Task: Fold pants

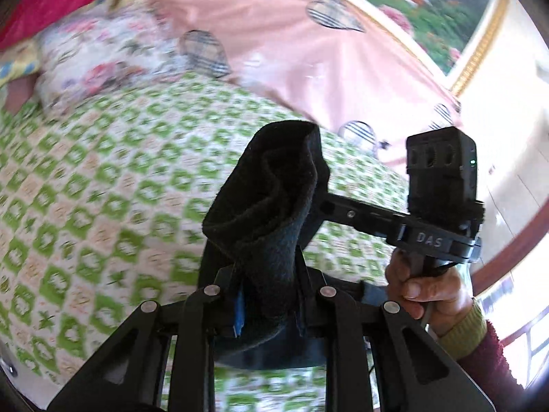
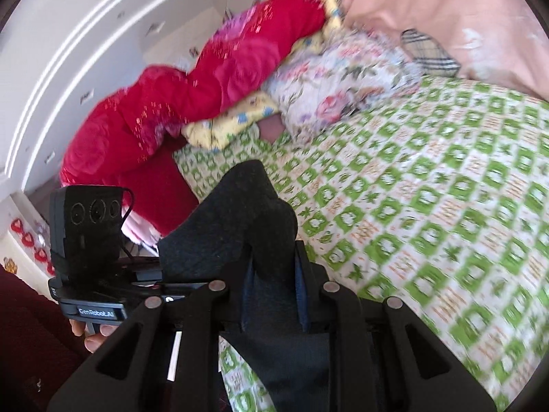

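The black fleece pants [image 1: 271, 206] are bunched up between the jaws of my left gripper [image 1: 269, 295], which is shut on them and holds them above the bed. My right gripper [image 2: 272, 292] is shut on another part of the same dark pants [image 2: 240, 226], also lifted off the bed. The right gripper and the hand holding it show in the left wrist view [image 1: 442, 213], just to the right of the cloth. The left gripper's body shows in the right wrist view [image 2: 92, 247] at the left. The fingertips are hidden by the cloth.
A bed with a green and white patterned sheet [image 1: 96, 206] lies below. A floral pillow [image 2: 343, 79], a red quilt [image 2: 192, 99] and a pink cover [image 1: 281, 44] lie at its far side. A framed picture [image 1: 446, 10] hangs on the wall.
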`<state>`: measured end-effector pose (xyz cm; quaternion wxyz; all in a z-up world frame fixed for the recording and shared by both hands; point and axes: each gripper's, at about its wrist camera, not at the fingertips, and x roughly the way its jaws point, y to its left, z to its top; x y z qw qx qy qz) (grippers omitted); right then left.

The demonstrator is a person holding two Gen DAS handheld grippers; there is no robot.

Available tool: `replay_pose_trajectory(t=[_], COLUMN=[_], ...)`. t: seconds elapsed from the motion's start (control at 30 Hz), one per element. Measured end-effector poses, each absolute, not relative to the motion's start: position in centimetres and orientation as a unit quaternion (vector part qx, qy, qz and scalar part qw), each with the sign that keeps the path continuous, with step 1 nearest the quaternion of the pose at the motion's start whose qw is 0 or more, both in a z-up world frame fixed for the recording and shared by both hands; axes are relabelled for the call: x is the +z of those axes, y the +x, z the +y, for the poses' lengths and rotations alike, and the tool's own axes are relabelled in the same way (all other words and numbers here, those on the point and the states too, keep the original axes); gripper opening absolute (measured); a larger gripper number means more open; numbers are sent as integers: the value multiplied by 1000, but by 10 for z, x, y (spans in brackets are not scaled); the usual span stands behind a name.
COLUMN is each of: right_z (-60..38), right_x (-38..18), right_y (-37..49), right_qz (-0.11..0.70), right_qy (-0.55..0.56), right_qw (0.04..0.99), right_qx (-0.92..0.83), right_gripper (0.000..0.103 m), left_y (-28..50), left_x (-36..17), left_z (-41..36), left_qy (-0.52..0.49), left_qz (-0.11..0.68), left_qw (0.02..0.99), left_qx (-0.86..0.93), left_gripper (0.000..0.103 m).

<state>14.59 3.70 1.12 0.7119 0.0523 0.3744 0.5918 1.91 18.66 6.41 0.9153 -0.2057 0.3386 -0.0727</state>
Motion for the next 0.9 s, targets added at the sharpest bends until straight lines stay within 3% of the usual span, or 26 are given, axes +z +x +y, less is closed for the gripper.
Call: replay_pose_trajectory(t=[0.9], right_z=[-169], right_x=[-37], right_y=[137], right_qz=[359], right_qy=[180], right_qw=[774], right_qx=[489], right_gripper=[21], left_y=[52], left_x=[35], left_z=[-18], left_qy=[-74], left_qz=[387], left_qw=[899], left_qx=[-191], left_gripper=[22])
